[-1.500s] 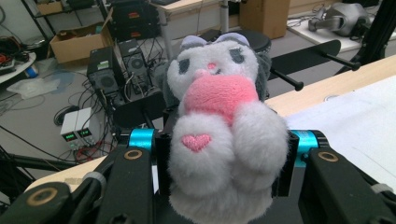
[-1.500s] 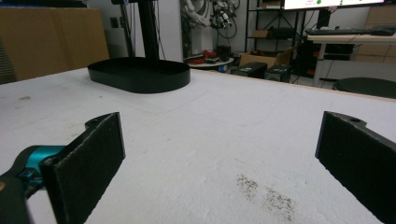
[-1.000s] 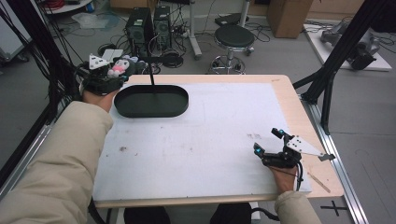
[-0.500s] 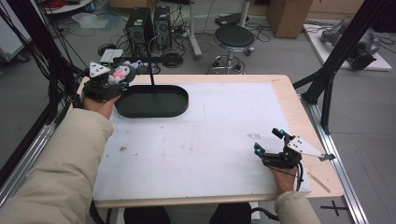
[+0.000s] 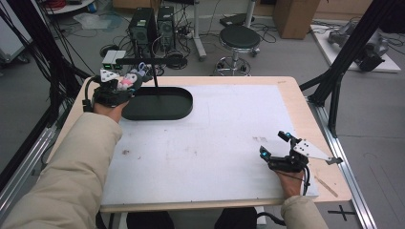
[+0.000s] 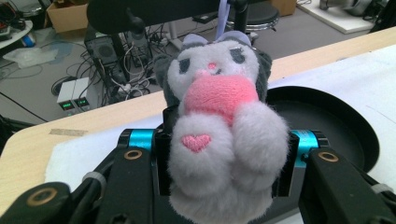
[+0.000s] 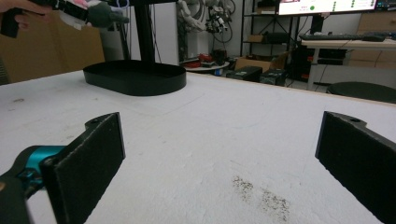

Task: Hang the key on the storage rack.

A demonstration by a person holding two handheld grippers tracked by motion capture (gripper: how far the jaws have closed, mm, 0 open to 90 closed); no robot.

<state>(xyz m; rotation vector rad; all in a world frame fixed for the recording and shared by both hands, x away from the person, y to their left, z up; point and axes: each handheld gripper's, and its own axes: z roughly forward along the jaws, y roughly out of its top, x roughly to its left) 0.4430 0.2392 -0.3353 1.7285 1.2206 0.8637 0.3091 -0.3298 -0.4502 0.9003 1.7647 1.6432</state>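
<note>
At far-left bench corner, high view: left gripper [image 5: 128, 82] pinching small grey-white plush toy with pink belly [image 5: 126, 81], just beside black oval metal tray [image 5: 157, 103]. Right gripper [image 5: 276, 144] spread near right edge.
Left gripper view: toy [image 6: 222, 135] squeezed between pads.
Right gripper view: jaws wide, nothing between.

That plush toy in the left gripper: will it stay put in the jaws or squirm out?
The plush toy looks soft: its fur bulges around the left gripper pads, so it probably squashes rather than slips. It seems light and unlikely to break. Its purple loop looks floppy and may dangle or snag on the black stand.
</note>
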